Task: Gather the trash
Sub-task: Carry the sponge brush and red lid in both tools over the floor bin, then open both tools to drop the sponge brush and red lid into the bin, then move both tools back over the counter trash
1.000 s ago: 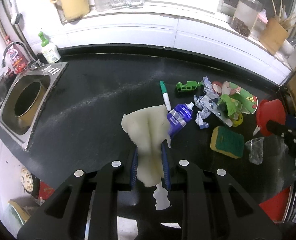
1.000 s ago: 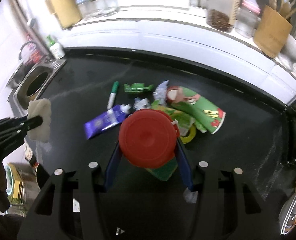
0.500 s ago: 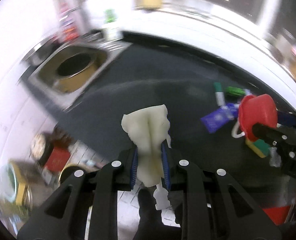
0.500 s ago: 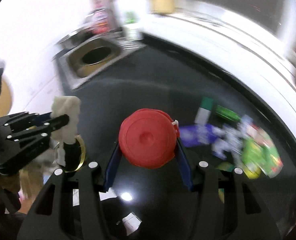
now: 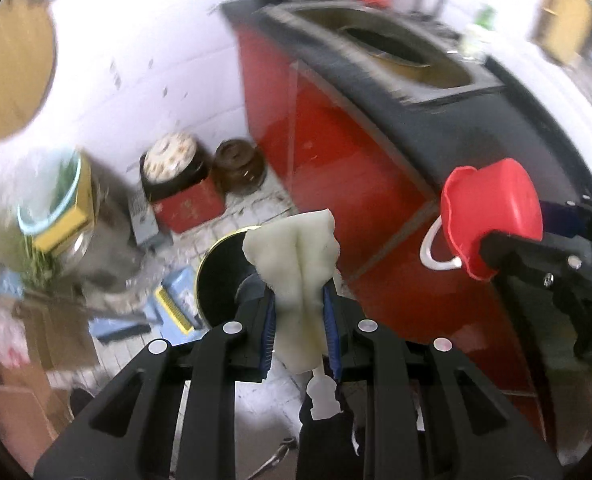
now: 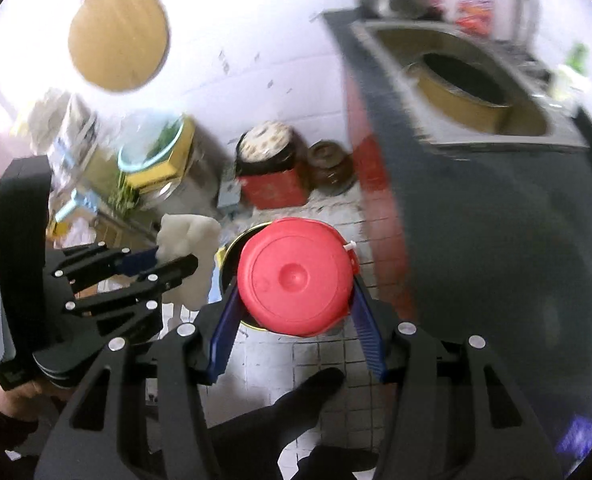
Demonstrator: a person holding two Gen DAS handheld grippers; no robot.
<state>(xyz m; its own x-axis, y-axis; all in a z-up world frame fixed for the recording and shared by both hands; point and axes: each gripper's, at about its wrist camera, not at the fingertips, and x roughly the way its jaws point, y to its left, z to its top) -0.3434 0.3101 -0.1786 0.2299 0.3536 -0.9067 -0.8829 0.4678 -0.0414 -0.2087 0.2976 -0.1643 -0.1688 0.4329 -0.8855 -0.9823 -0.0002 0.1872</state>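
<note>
Pouch [image 5: 296,276] stands lengthwise in left claw [image 5: 299,322], spout nearest camera.

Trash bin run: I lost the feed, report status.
Left gripper shut on crumpled pale wrapper. Right gripper shut on red lid. Both above black bin on floor. Nothing blocking.

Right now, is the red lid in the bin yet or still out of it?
Out. The red lid is clamped between the right hand-held gripper blue pads, held above the round black bin on the floor.
</note>
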